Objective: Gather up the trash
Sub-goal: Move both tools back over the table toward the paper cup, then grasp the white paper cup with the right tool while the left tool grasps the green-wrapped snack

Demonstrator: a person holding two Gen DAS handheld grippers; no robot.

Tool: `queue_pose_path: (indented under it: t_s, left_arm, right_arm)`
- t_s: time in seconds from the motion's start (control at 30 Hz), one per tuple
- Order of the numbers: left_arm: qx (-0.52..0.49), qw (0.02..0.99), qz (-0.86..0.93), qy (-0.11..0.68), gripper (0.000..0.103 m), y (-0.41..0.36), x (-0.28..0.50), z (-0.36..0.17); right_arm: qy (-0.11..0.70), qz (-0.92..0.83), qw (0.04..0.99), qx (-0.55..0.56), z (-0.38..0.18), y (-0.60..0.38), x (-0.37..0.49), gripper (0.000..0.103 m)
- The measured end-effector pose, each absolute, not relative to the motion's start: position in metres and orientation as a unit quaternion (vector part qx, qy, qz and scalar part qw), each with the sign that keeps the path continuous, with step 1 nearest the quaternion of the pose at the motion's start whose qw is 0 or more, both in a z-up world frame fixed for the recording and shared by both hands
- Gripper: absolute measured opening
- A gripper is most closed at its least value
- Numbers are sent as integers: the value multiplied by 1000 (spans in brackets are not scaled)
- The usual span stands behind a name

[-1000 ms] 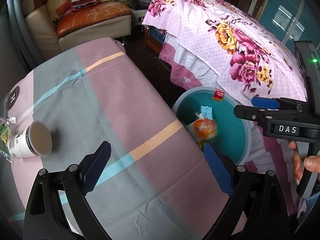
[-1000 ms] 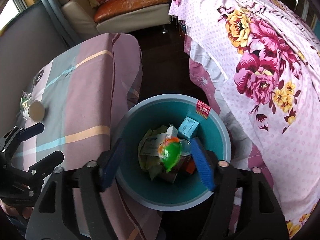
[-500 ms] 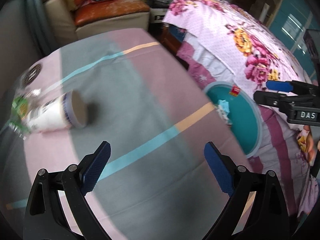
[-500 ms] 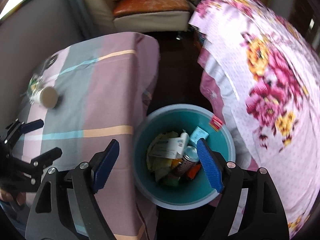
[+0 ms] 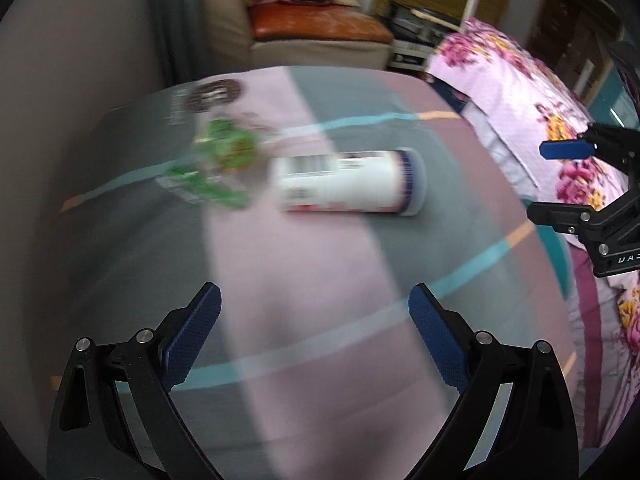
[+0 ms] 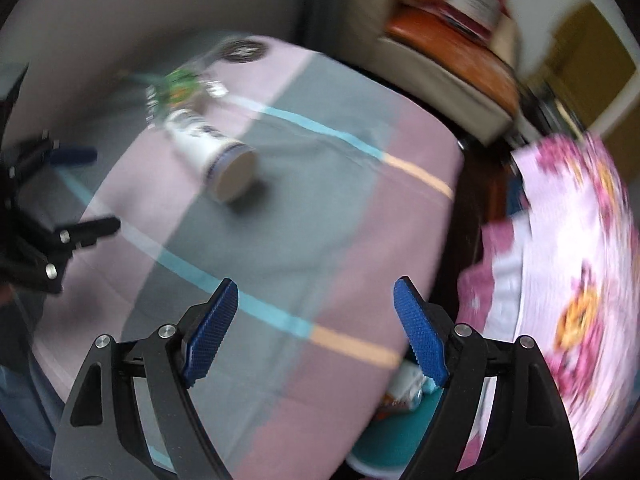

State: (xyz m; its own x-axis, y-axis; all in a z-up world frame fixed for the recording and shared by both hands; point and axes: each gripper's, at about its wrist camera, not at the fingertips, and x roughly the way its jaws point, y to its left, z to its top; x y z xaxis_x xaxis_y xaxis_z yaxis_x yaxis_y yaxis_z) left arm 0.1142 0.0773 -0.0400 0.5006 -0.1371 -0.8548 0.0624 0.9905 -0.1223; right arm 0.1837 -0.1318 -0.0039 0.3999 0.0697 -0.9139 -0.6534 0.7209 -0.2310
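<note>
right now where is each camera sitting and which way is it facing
Left wrist: on the left gripper, above the near edge of the cloth-covered table, facing the tipped paper cup and green wrapper; its own open fingers show, plus the right gripper at right.
Right wrist: on the right gripper, over the table's bed-side edge, facing across the table toward the cup; its open fingers show, with the left gripper at left and the teal bin below.
Shared: cup, wrapper, table, sofa, bed.

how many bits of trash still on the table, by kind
paper cup, lying on its side: 1
green plastic wrapper, beside the cup's base: 1
total: 2
both the left claw and the right claw are open and empty
</note>
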Motion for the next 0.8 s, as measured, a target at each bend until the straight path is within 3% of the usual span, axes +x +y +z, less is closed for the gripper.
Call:
queue_pose_path:
  t_s: [0.4, 0.47, 0.53, 0.8]
  left_arm:
    - [-82, 857, 0, 508, 96, 188, 117, -59]
    - [-89, 856, 4, 509, 96, 198, 119, -61]
    - [-93, 856, 5, 508, 96, 203, 121, -61]
    - [-86, 856, -5, 510, 96, 201, 135, -60]
  right_arm:
    - [491, 334, 698, -400, -35, -2, 210, 76]
    - [495, 347, 684, -408, -43, 13, 215, 74]
    - [503, 355, 672, -411, -50, 22, 220, 65]
    - [525, 361, 667, -387, -62, 29, 235, 56]
